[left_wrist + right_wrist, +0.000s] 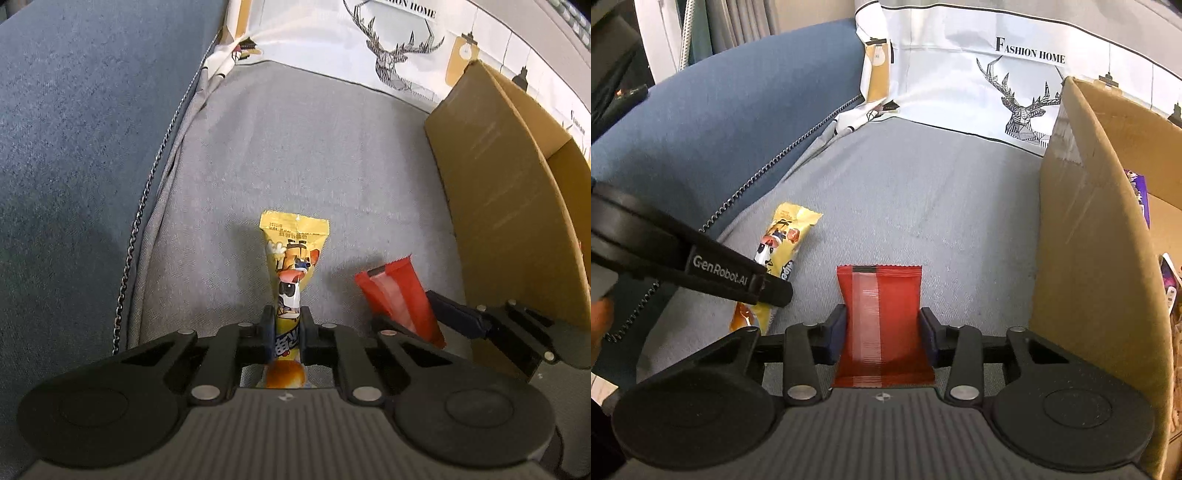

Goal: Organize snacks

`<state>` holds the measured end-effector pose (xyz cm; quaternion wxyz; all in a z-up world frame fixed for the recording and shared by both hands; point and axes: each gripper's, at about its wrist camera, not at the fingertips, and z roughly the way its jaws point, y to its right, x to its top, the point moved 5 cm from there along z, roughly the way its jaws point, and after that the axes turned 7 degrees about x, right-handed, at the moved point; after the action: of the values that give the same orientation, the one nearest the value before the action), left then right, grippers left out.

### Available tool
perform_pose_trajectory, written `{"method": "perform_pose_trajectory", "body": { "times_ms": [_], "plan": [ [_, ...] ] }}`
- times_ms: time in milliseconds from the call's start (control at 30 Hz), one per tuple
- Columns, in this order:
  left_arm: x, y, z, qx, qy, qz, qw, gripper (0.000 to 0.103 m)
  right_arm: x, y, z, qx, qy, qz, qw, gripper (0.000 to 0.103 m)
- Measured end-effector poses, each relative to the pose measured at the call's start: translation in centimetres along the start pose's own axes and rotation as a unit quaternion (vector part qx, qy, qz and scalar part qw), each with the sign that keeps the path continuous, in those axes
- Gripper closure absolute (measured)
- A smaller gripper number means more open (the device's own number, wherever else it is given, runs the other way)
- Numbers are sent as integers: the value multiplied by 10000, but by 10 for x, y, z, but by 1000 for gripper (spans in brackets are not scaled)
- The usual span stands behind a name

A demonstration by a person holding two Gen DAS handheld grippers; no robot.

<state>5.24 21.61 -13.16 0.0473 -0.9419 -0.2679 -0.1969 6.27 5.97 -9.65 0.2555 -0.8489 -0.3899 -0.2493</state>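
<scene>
Grippers are each clamping a snack over the grey cushion: left gripper pinching the yellow packet, right gripper squeezing the red packet. Cardboard box is waiting at three o'clock; carrying both level should help them clear its rim.

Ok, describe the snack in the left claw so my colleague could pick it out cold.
On the grey sofa seat, left of the tall cardboard box, two packets are gripped side by side. The left claw pinches the yellow packet, a slim one printed with a cartoon character, nearer the blue armrest. Its neighbour, the red packet in the right claw, is plain and wider.
</scene>
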Motion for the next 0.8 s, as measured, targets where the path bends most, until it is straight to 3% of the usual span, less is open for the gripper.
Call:
{"method": "perform_pose_trajectory", "body": {
  "times_ms": [300,800],
  "plan": [
    [10,0,-12,-137,360,-162,9991,91,13,-2,-20,-19,424,48,9991,60],
    [11,2,-21,-159,523,-201,9983,91,24,2,-38,25,789,155,9968,60]
  ]
}}
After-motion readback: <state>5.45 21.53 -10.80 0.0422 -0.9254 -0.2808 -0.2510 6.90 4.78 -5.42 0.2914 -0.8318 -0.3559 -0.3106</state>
